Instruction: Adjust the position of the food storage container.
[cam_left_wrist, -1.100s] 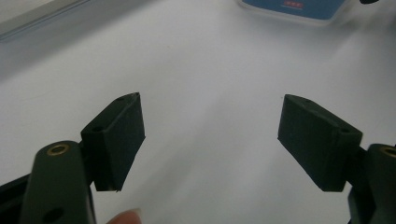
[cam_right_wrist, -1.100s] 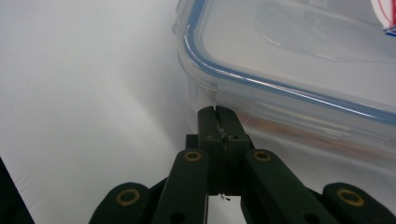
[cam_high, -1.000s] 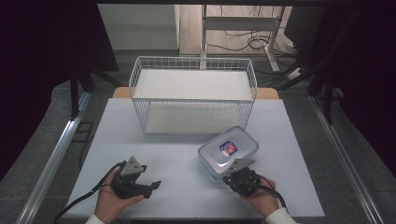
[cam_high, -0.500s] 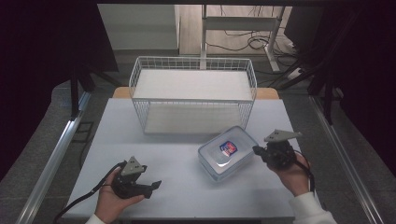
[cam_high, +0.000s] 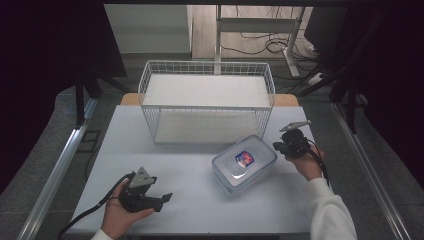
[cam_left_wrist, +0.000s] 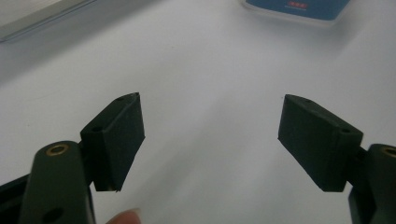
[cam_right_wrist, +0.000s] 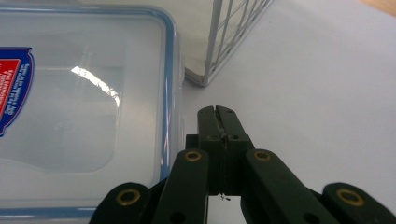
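Note:
A clear plastic container (cam_high: 244, 162) with a blue-rimmed lid and a red and blue label lies on the white table, just in front of a white wire basket (cam_high: 206, 100). My right gripper (cam_high: 277, 146) is held at the container's right edge, jaws shut with nothing between them. In the right gripper view the shut gripper (cam_right_wrist: 218, 110) points along the container's (cam_right_wrist: 79, 102) blue rim toward the basket's corner (cam_right_wrist: 219, 51). My left gripper (cam_high: 166, 198) rests near the table's front left, open and holding nothing. In its own view the left gripper (cam_left_wrist: 211, 98) spreads wide over bare table.
The table (cam_high: 125, 145) is a white sheet with metal rails along both sides. The basket stands at the back middle, with a white liner on its floor. A desk frame and cables (cam_high: 250, 40) are on the floor behind.
My right gripper has swung from the container's near edge round to its right side, farther up the table. The left gripper and the container have stayed where they were.

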